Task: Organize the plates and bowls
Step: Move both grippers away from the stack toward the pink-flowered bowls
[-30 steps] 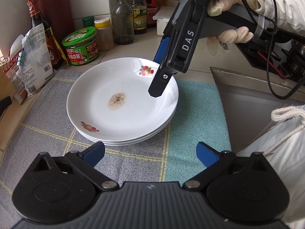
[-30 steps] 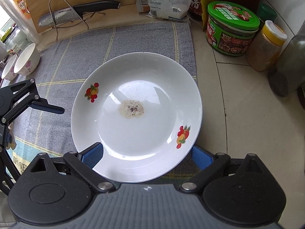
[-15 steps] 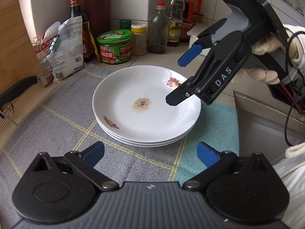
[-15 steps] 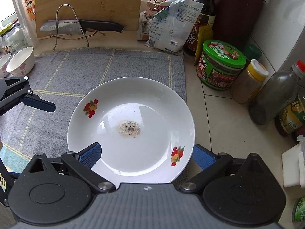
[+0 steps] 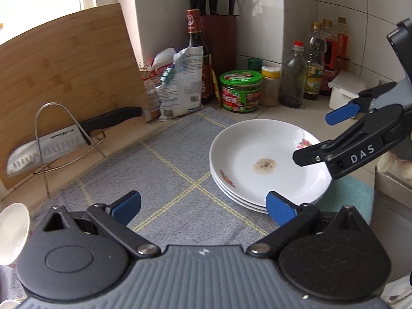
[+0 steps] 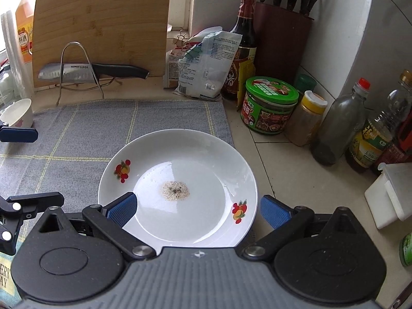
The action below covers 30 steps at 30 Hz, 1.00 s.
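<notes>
A stack of white plates (image 5: 257,164) with fruit prints sits on a grey checked cloth (image 5: 164,180); the top plate (image 6: 206,180) has a brown speck patch in its middle. My left gripper (image 5: 203,206) is open and empty, above the cloth to the left of the stack. My right gripper (image 6: 197,207) is open and empty, above the near rim of the top plate; it also shows in the left wrist view (image 5: 319,136). A white bowl (image 6: 16,113) stands at the cloth's far left; its rim shows in the left wrist view (image 5: 13,234).
A knife on a wire rack (image 6: 85,73) and a bamboo cutting board (image 6: 103,25) stand behind the cloth. A green-lidded jar (image 6: 267,105), bags, sauce bottles (image 6: 337,123), a knife block (image 6: 280,31) and a white box (image 6: 391,193) line the wall. A sink edge (image 5: 391,193) lies right.
Both grippers have risen and pulled back from the plates, still open. The left gripper has swung left, so the stack now sits to its right. The plates have not moved.
</notes>
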Tool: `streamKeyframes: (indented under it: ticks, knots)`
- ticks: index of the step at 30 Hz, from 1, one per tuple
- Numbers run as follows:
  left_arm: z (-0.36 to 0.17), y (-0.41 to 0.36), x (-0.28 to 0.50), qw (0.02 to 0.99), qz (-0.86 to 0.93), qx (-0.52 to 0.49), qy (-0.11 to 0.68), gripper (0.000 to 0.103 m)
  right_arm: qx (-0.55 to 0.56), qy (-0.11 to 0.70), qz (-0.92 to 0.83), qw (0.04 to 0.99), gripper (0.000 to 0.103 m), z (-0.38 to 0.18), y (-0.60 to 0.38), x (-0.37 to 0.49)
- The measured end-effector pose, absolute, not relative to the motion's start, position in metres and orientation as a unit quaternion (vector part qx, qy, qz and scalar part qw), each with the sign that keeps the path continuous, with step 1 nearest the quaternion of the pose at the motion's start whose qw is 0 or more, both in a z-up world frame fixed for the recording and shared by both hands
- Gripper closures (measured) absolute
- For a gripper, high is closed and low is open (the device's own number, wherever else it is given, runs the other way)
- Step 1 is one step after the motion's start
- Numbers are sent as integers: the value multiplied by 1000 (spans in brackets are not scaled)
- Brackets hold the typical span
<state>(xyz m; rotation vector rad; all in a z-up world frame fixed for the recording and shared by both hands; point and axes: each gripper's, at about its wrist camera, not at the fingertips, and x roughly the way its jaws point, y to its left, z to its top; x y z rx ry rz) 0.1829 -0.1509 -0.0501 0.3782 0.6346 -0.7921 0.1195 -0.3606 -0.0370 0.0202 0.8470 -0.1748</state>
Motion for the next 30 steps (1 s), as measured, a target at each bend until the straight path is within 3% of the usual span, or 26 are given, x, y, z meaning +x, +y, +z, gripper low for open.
streamKeyframes:
  ticks: [11, 30]
  knots:
    - [-45, -107, 168, 871, -362, 159, 292, 1, 2, 396, -104, 912, 0, -32, -319, 99]
    - [-27, -23, 121, 908, -218, 114, 338, 1, -65, 377, 114, 917, 0, -43, -239, 112]
